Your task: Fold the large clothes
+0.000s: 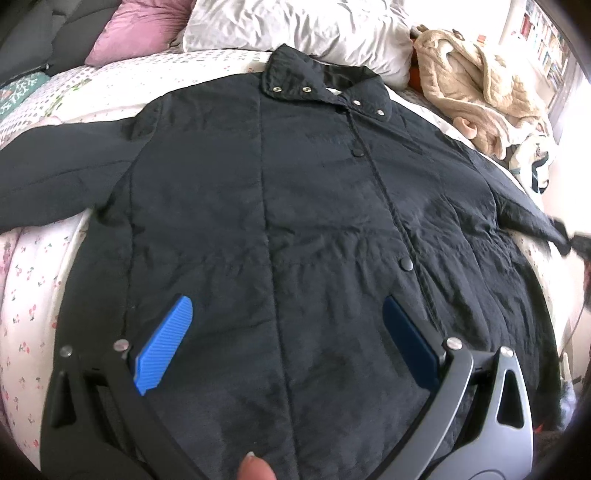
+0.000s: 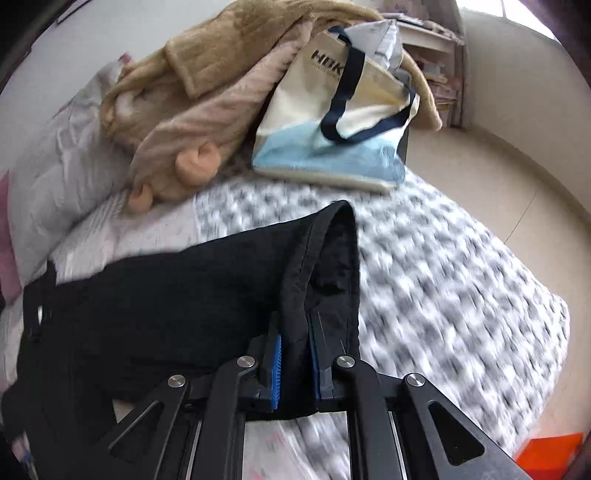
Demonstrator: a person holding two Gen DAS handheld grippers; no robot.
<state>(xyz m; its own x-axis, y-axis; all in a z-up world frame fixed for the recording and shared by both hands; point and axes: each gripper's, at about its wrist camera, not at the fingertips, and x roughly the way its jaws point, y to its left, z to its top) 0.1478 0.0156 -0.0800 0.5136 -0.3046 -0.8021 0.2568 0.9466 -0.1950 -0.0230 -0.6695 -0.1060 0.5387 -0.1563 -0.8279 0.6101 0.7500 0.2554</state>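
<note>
A large black quilted jacket (image 1: pixel 295 192) lies face up on the bed, snaps fastened, collar toward the pillows. My left gripper (image 1: pixel 291 325) hovers over its lower front, open, its blue pads wide apart with nothing between them. A fingertip (image 1: pixel 255 467) shows at the bottom edge. In the right wrist view my right gripper (image 2: pixel 295 332) is shut on the cuff end of the jacket's black sleeve (image 2: pixel 321 258), which is lifted off the bedspread. In the left wrist view the right gripper appears as a dark blur at the sleeve end (image 1: pixel 569 236).
A beige fleece garment (image 2: pixel 207 92) and a white-and-blue tote bag (image 2: pixel 332 122) sit at the bed's far corner. Grey and pink pillows (image 1: pixel 295 29) line the head of the bed. Floor (image 2: pixel 498 192) lies beyond the bed's right edge, with an orange box (image 2: pixel 546 454) on it.
</note>
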